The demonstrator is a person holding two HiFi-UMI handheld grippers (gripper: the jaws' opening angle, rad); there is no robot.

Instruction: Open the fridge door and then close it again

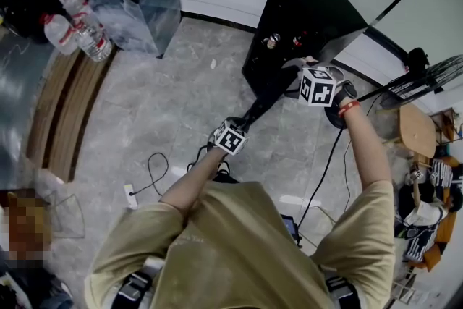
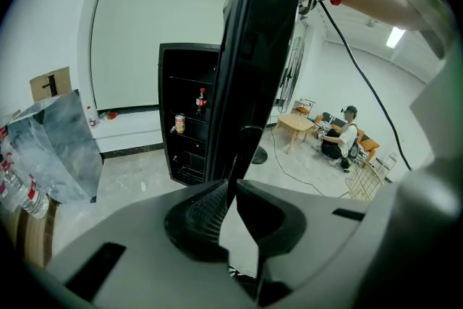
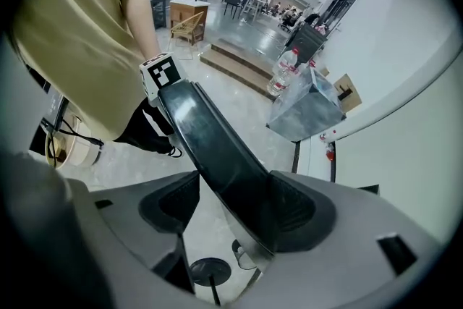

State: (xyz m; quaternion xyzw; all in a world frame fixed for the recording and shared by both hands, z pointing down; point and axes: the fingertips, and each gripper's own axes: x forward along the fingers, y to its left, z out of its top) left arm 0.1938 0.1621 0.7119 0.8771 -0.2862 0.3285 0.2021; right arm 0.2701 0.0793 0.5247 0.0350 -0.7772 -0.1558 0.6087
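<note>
A: where's the fridge?
B: black fridge (image 1: 307,11) stands against the white wall, ahead of you and a bit to your right; its door (image 1: 264,103) is open and swung out toward you; the head view shows the door edge-on, running from the cabinet to your left gripper.
A: left jaws?
B: your left gripper (image 2: 231,193) is clamped on the door's thin free edge; jaws narrow, both pads on it; the door rises upright in front of that camera and covers part of the open cabinet.
A: right?
B: your right gripper (image 3: 235,205) is at the door's top, well above your left one; jaws wide; the door passes between them and lies against the pad (image 3: 298,210) at that view's right; clear gap to the other pad, so no clamp there.
A: inside the fridge?
B: shelves show in the left gripper view; a can (image 2: 179,124) on one, a bottle (image 2: 201,100) on the shelf above.
A: around it?
B: clear bag (image 1: 137,0) on the floor left of the fridge; water bottles (image 1: 79,32) just beside the bag; a cable (image 1: 155,170) on the floor near your left arm.
</note>
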